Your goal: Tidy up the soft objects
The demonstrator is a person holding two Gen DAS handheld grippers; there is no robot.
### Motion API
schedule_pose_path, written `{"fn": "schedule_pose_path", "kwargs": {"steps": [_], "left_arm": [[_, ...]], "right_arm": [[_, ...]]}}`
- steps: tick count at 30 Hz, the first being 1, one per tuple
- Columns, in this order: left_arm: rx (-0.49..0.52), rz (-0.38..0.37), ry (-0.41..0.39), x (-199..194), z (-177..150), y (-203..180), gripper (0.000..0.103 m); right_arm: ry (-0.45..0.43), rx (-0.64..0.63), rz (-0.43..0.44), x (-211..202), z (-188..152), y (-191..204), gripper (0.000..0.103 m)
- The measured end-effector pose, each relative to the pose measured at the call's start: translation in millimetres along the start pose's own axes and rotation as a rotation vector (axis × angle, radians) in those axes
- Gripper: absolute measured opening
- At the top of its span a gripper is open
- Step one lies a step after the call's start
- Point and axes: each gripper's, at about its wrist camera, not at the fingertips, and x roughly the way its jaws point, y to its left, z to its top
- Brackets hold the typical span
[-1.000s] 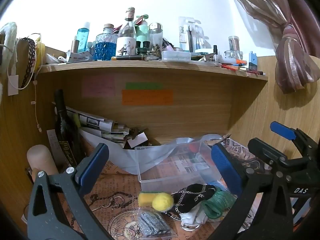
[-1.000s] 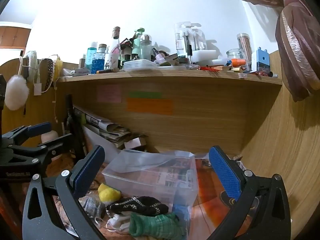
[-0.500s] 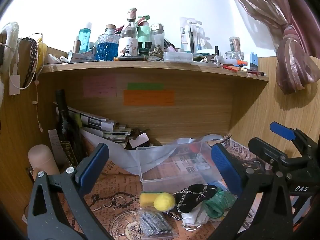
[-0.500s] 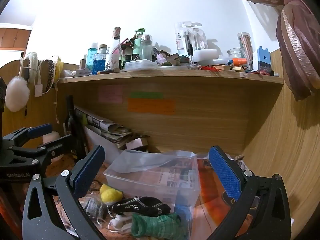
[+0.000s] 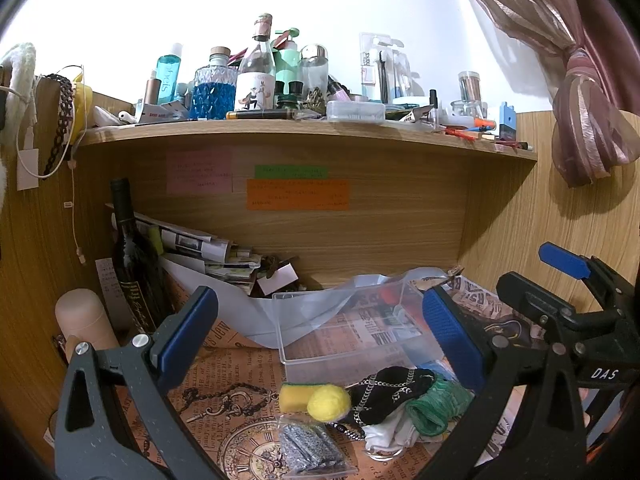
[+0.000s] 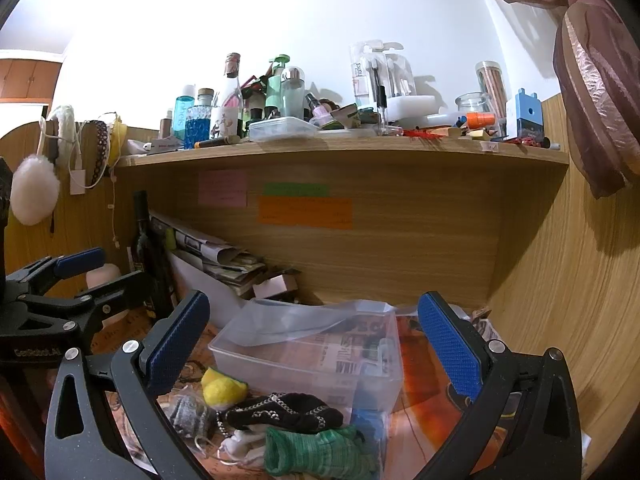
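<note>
Low in the middle of the left wrist frame lies a small heap of soft things: a fuzzy yellow ball (image 5: pixel 329 403), a black knit cloth (image 5: pixel 390 394) with white chain marks, and a rolled green knit cloth (image 5: pixel 434 406). They sit just in front of a clear plastic box (image 5: pixel 360 334) on printed paper. The left gripper (image 5: pixel 320 332) has its jaws spread wide above the heap, touching nothing. The right gripper (image 6: pixel 314 338) is spread wide too, with the heap low between its jaws.
</note>
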Motion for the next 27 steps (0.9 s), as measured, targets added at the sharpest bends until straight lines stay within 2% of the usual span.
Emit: {"fn": "schedule_pose_path", "kwargs": {"steps": [27], "left_arm": [[0.01,-0.004,-0.001,-0.4,1.5,-3.1,0.103]], "right_arm": [[-0.006,0.002,0.002,-2.5,-0.1,1.9,0.103]]}}
